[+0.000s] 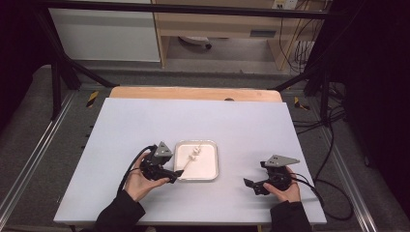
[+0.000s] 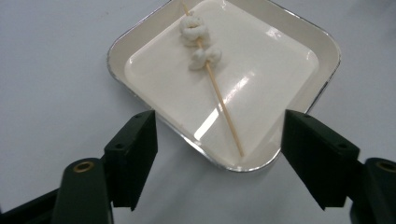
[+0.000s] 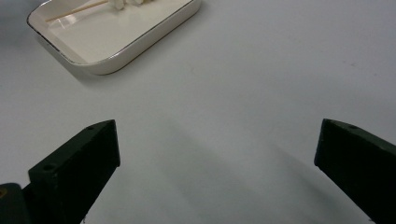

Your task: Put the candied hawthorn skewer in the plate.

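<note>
White tabletop surrounds the tray (image 2: 322,51); the skewer (image 2: 224,109) lies in it, just ahead of your left tongs (image 2: 219,154), whose jaws stand apart and empty. Placing looks finished, so draw back. Your right tongs (image 3: 217,158), also spread and empty, sit well off to the tray's side.

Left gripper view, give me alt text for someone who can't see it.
A thin wooden skewer carrying two white dough-like lumps lies in a shallow white square tray with a silver rim on a pale table. The open black left tongs frame the tray's near corner, holding nothing.
</note>
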A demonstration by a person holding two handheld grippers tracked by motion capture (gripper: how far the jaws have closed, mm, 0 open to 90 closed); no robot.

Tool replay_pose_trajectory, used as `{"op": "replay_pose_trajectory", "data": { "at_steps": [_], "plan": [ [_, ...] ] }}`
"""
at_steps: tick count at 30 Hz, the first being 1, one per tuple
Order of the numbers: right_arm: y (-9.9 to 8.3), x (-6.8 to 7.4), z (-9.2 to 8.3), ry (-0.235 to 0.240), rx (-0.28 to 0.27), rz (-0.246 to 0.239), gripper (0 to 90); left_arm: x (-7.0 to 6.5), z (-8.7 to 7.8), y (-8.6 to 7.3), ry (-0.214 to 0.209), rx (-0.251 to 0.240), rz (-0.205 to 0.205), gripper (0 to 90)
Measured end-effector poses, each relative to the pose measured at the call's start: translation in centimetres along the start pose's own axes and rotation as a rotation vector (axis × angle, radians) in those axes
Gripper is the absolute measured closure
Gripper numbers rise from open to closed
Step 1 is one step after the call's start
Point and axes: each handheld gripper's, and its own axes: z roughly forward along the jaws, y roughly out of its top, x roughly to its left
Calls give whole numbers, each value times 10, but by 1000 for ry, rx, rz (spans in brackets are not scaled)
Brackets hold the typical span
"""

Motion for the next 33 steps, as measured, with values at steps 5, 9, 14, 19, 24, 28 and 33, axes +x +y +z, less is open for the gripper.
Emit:
{"op": "replay_pose_trajectory", "data": {
  "at_steps": [5, 9, 14, 19, 24, 28, 33],
  "plan": [
    [0, 0, 0, 0, 0, 2, 8, 8, -9, -14, -2, -5, -31, 197],
    [0, 0, 0, 4, -2, 5, 8, 16, -15, -32, 16, -15, -44, 161],
    [0, 0, 0, 3, -4, 8, 8, 25, -21, -52, 37, -25, -77, 141],
    [-1, 1, 1, 0, 8, 2, 8, 32, -27, -67, 53, -49, -101, 118],
    [-2, 2, 1, -3, 14, 8, 8, 37, -31, -82, 70, -62, -117, 89],
    [-2, 3, 1, -2, 20, 6, 7, 40, -34, -90, 68, -90, -133, 85],
    [-3, 3, 3, 0, 33, 8, 8, 40, -36, -94, 62, -100, -132, 87]
  ]
}}
